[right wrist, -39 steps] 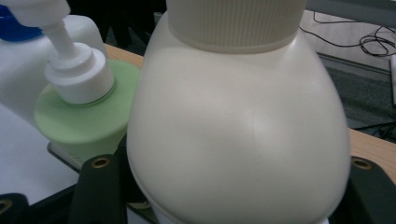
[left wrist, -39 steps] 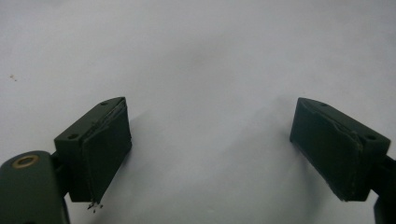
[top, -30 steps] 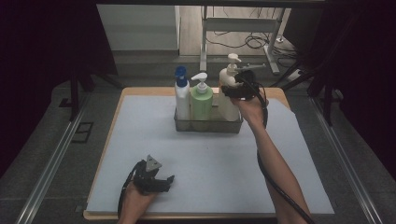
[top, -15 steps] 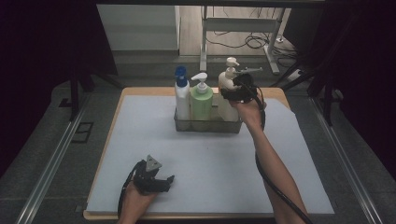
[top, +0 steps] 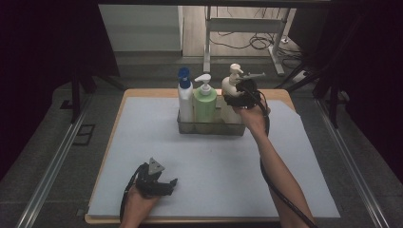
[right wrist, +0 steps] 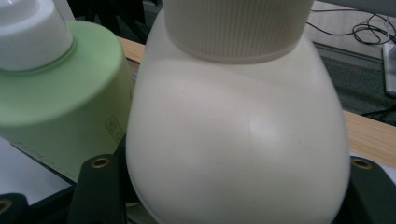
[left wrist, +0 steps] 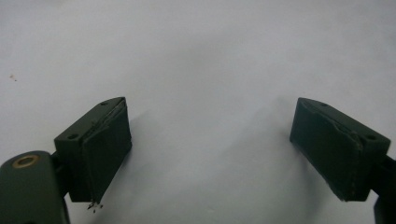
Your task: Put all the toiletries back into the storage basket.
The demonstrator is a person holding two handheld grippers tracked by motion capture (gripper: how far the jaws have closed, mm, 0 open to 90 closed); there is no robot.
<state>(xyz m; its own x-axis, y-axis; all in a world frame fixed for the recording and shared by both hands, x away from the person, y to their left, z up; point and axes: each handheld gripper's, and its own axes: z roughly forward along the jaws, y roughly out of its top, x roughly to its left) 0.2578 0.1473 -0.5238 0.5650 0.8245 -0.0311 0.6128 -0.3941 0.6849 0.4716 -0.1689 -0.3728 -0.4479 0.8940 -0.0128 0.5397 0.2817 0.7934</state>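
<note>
The right gripper is at the upper centre of the high view, at the right end of the bottle rack. Its two jaws stand on both sides of the cream bottle, low on the body of the bottle, and they seem to press on it, so the gripper is pinching this bottle. In the right gripper view the bottle stands upright in the middle of the frame, with its ribbed collar at the top edge. The person's right hand holds the gripper from the near side, and the forearm goes down to the lower right of the high view with the black cable beside it.

Just left of the cream bottle, touching or almost touching it, stands the green bottle with a white pump. Further left is a white bottle with a blue cap. All three stand upright in the clear rack, which rests on the far part of the pale mat on the counter.

The left gripper is in the lower left of the high view, well apart from the rack, in the person's left hand. In the left gripper view its jaws are spread wide over the bare mat and hold nothing.
</note>
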